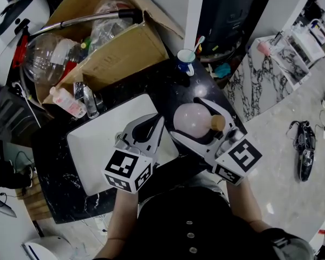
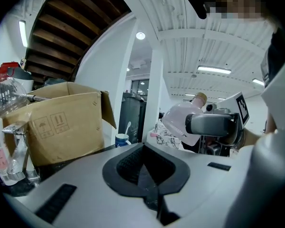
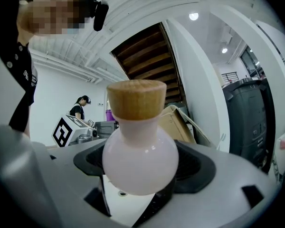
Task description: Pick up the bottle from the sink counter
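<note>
Jaws of the right gripper [image 3: 141, 177] are part-way closed against the round, pale pink body of the bottle [image 3: 140, 158], which fills the gap between them; its tan wooden-looking cap [image 3: 137, 99] points away from the gripper. In the head view the right gripper [image 1: 194, 124] carries the bottle [image 1: 188, 119] over the black marbled counter [image 1: 54, 188], with the cap [image 1: 217, 122] turned toward 3 o'clock. The left gripper view shows the bottle [image 2: 180, 120] tilted and raised clear of the counter top. At 9 o'clock of the bottle the left gripper [image 1: 154, 124] hangs over the white sink basin [image 1: 95, 150]; its jaws meet with nothing between them, as the left gripper [image 2: 149, 184] shows in its own view. At 10 o'clock of the basin stands the chrome tap [image 1: 90, 99], and just beside it, at its 9 o'clock, a small clear bottle with a pink label [image 1: 68, 102]. Behind them, toward 12 o'clock, an open cardboard box [image 1: 124, 50] rests on the counter, with a large clear plastic bottle [image 1: 47, 56] inside. At 12 o'clock of the held bottle, near the counter's far edge, sits a blue and white mug [image 1: 185, 59] with a toothbrush in it.
</note>
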The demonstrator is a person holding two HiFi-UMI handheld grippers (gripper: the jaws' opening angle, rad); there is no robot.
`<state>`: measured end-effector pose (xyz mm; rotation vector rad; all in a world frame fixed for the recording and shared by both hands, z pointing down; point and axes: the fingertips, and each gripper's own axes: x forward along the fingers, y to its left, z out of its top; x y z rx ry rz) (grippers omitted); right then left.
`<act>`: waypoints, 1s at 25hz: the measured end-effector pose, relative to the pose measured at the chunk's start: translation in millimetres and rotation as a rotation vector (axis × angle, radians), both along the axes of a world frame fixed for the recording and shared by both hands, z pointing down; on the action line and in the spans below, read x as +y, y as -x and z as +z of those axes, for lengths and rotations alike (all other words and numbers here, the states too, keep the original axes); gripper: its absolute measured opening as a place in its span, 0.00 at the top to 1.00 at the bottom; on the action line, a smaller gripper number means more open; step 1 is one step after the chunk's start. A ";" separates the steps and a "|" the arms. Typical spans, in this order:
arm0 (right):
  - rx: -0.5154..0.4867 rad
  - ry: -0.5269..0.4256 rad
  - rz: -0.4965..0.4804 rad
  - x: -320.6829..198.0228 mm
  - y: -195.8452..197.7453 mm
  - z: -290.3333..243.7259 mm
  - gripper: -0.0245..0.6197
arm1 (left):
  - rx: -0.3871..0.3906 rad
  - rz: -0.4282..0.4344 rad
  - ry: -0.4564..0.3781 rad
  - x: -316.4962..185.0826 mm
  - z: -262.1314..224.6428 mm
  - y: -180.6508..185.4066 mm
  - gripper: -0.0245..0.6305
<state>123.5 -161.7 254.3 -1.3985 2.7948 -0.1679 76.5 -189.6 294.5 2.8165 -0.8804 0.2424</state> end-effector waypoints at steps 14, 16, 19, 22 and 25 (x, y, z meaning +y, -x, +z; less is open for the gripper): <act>-0.028 0.076 0.001 -2.7 -0.7 29.6 0.33 | -0.014 0.002 0.036 3.1 14.2 3.1 0.94; -0.031 0.081 0.002 -3.0 -1.2 31.4 0.33 | -0.014 0.002 0.037 2.8 14.7 3.0 0.94; -0.032 0.081 0.004 -3.2 -2.0 32.4 0.33 | -0.011 0.003 0.038 3.0 14.8 2.7 0.94; -0.028 0.079 0.003 -3.8 -2.1 31.7 0.34 | -0.009 0.004 0.039 2.6 14.4 2.4 0.94; -0.023 0.079 0.005 -4.3 -2.2 32.4 0.33 | -0.009 0.006 0.039 2.8 14.2 2.0 0.94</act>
